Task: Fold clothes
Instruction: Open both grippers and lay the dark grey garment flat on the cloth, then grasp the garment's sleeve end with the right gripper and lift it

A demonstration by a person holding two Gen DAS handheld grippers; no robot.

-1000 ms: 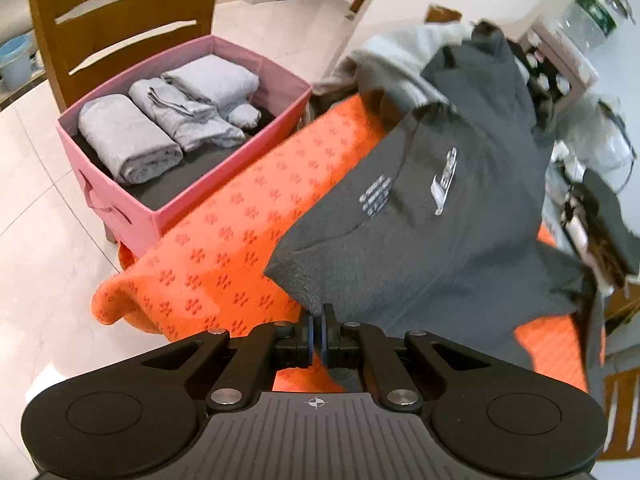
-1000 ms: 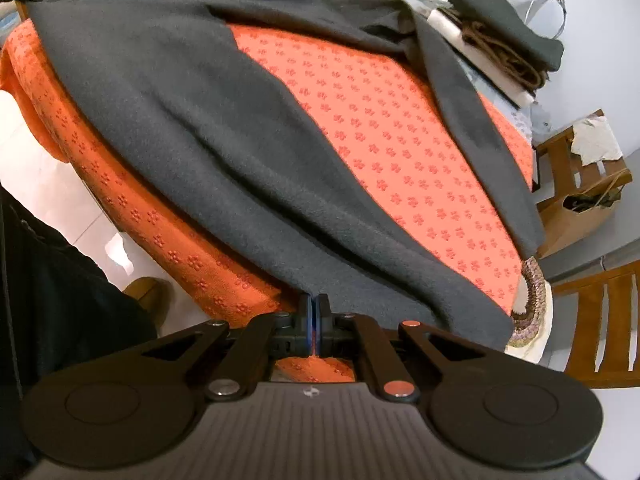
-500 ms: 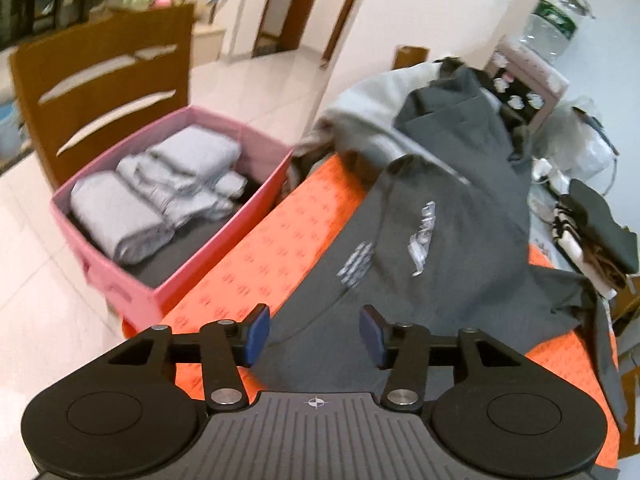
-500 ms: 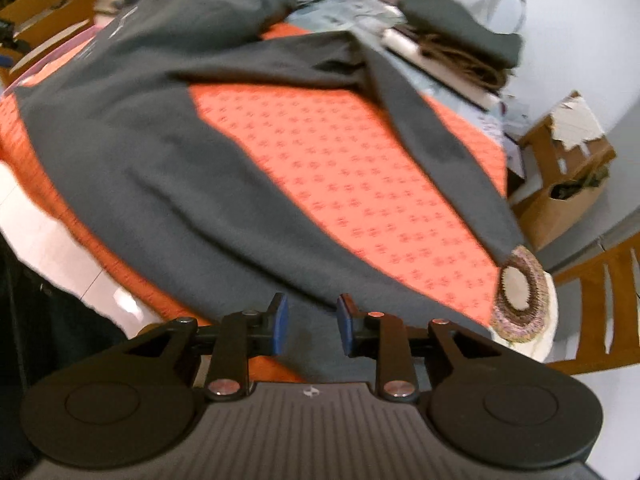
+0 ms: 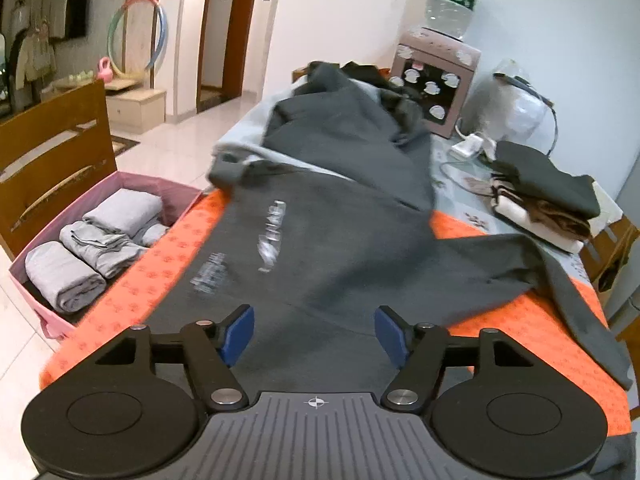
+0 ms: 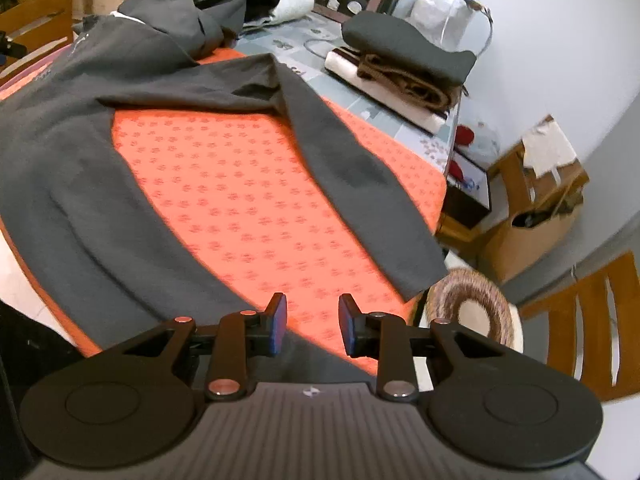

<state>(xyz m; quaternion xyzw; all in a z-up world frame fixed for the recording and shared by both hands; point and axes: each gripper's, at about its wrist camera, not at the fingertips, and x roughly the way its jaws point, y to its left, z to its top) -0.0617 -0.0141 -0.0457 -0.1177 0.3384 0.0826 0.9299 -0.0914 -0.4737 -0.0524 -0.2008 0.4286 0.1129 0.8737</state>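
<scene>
— Both grippers are empty, then?

— Both. My left gripper (image 5: 316, 334) has its blue pads (image 5: 237, 333) spread wide and nothing is between them. My right gripper (image 6: 311, 328) is parted less far, and it too holds nothing.

— What lies just ahead of your left one?

— The dark grey sweatshirt (image 5: 340, 248), spread flat on the orange mat (image 5: 160, 264). Its hem passes right under and in front of my left fingers, and the pale chest print (image 5: 272, 236) sits a little further on, slightly left of centre. The print is blurred; I cannot read it.

— And ahead of the right?

— Bare orange mat directly between the fingers. The body of the sweatshirt runs off to my left, and one sleeve (image 6: 360, 184) stretches from far left down to near right, its cuff ending at the mat's edge, just beside a round woven mat (image 6: 472, 308).

— Further out?

— Left of my left gripper, off the table edge, stands a pink box (image 5: 44, 320) holding rolled grey clothes (image 5: 64, 276), with a wooden chair (image 5: 52, 152) behind it. Beyond the sweatshirt is a heap of grey garments (image 5: 344, 120). To the right of that lies a small folded stack (image 5: 548, 196), dark on top, brown and cream beneath. Farthest back, a water dispenser (image 5: 440, 68) stands against the wall.
</scene>
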